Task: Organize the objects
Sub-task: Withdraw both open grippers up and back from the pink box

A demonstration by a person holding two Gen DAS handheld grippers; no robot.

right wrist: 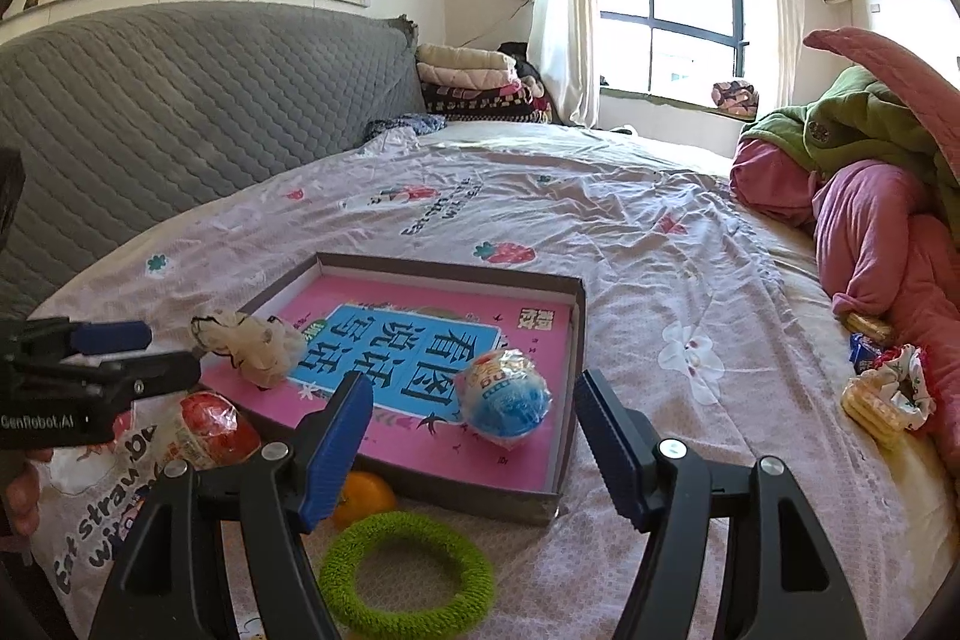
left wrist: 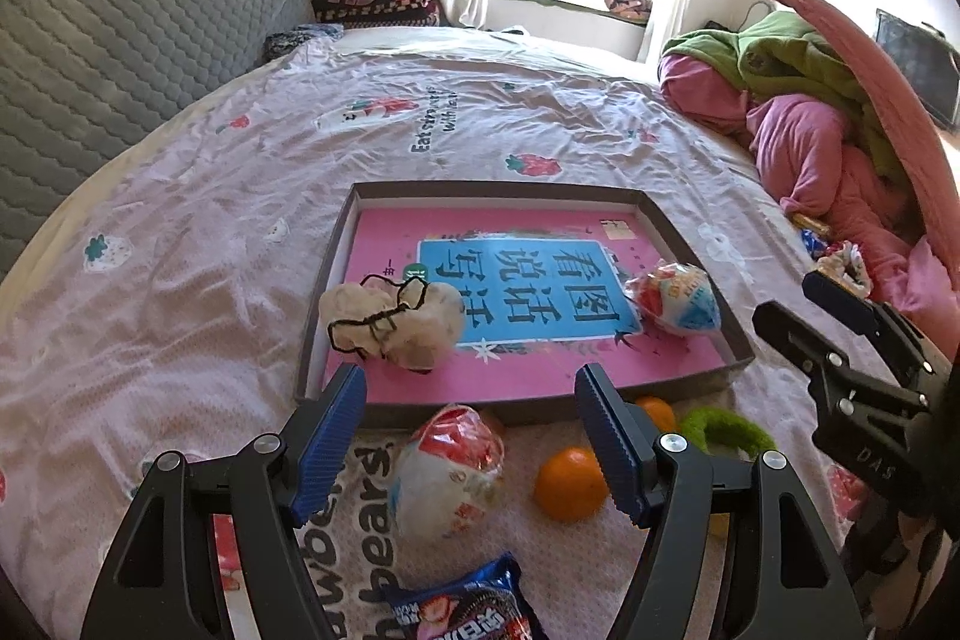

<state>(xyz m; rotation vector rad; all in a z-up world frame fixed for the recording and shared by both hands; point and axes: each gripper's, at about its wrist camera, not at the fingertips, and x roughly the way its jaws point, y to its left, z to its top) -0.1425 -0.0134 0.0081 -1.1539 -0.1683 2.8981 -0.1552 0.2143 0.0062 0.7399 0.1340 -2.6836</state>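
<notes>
Above the bed, both hand-held grippers (left wrist: 471, 400) (right wrist: 471, 403) gape wide, empty.

The shallow box (left wrist: 729, 316) lay on the bed (left wrist: 180, 244), and its low walls stood in the way of any flat approach. Inside it, the middle and far part were free; a cream scrunchie (left wrist: 393, 319) blocked the near-left corner and a wrapped ball (left wrist: 675, 301) the right side. In front of the box the way was crowded: a second wrapped ball (left wrist: 447, 466), an orange (left wrist: 570, 484) and a green ring (right wrist: 408, 571) lay near together. Left of the box and beyond it the bed was bare. Right of the box lay a pile of pink bedding (right wrist: 870, 244).
</notes>
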